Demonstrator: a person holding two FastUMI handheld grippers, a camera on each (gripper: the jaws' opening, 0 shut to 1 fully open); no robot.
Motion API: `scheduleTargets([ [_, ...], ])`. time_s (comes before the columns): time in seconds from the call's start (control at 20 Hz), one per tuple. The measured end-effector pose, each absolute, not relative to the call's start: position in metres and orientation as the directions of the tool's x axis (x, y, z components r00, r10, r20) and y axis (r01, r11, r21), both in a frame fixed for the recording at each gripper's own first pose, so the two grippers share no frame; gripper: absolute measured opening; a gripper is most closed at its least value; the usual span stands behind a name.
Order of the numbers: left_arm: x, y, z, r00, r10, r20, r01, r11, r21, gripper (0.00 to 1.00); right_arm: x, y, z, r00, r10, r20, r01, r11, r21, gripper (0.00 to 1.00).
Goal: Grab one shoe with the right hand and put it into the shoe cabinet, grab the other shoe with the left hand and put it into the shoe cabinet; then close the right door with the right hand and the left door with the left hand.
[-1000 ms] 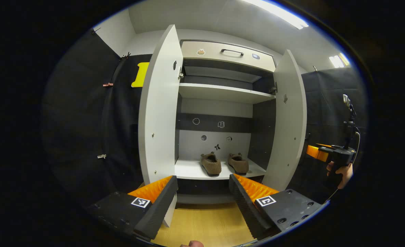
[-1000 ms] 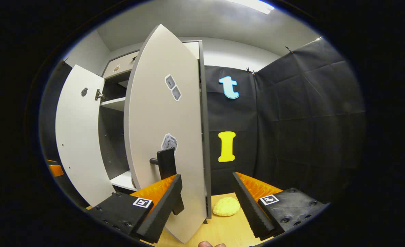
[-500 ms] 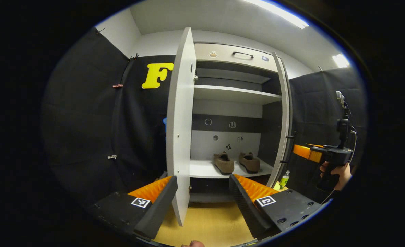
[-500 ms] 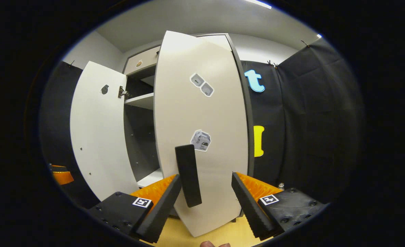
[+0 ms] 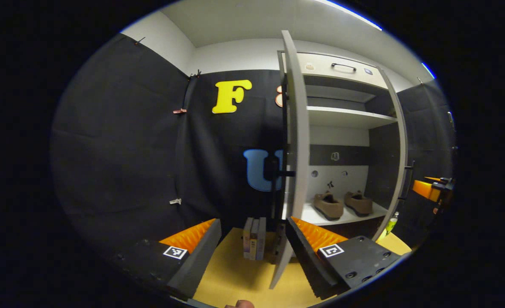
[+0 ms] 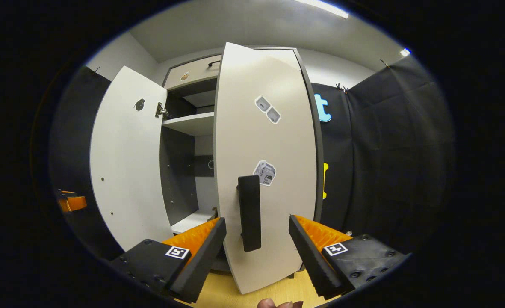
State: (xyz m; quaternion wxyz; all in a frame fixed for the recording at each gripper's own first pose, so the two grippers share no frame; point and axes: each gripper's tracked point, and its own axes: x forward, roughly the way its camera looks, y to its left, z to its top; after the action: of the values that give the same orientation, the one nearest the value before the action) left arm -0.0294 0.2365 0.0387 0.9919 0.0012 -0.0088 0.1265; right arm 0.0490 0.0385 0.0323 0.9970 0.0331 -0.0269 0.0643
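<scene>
Two brown shoes point(image 5: 329, 205) point(image 5: 358, 203) lie side by side on the bottom shelf point(image 5: 310, 216) of the white shoe cabinet. The left door point(image 5: 296, 128) stands open, edge-on to the left gripper view, just above my right finger; its dark handle point(image 5: 273, 173) sticks out to the left. My left gripper point(image 5: 252, 252) is open and holds nothing. My right gripper point(image 6: 256, 252) is open in front of the partly shut right door point(image 6: 273, 145), whose black handle point(image 6: 249, 214) shows between the fingers, not clamped. The left door point(image 6: 124, 158) stands wide open there.
Several books point(image 5: 254, 237) stand on the wooden floor point(image 5: 235, 278) left of the cabinet's foot. A small green bottle point(image 5: 391, 222) stands by the right door's foot point(image 5: 402, 149). A drawer with a handle point(image 5: 342, 66) tops the cabinet. The other gripper point(image 5: 432, 190) shows far right.
The right door has swung further towards shut, with my right gripper following its front. My left gripper has turned left, so the left door now shows edge-on with its handle.
</scene>
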Motion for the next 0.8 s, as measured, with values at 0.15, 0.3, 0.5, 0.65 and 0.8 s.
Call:
scheduleTargets([
  [0.15,-0.004,0.270,0.039,0.955,0.295,0.018,-0.295,0.955,0.016,0.97,0.044,0.052,0.027,0.986,0.162,0.030,-0.164,0.984,0.076,0.98],
  [0.3,0.019,0.276,0.037,0.959,0.283,0.018,-0.283,0.959,0.023,0.95,0.045,0.057,0.031,0.986,0.158,0.044,-0.161,0.985,0.056,0.98],
  [0.5,0.042,0.265,0.035,0.971,0.236,0.021,-0.237,0.970,0.046,0.95,0.049,0.064,0.027,0.986,0.165,0.012,-0.165,0.983,0.081,0.98],
  [0.65,0.042,0.262,0.037,0.969,0.244,0.029,-0.245,0.966,0.084,0.93,0.049,0.065,0.028,0.986,0.165,0.019,-0.166,0.980,0.106,0.98],
  [0.8,0.046,0.249,0.034,0.977,0.213,0.032,-0.214,0.976,0.043,0.92,0.050,0.069,0.028,0.984,0.175,0.022,-0.176,0.981,0.081,0.98],
])
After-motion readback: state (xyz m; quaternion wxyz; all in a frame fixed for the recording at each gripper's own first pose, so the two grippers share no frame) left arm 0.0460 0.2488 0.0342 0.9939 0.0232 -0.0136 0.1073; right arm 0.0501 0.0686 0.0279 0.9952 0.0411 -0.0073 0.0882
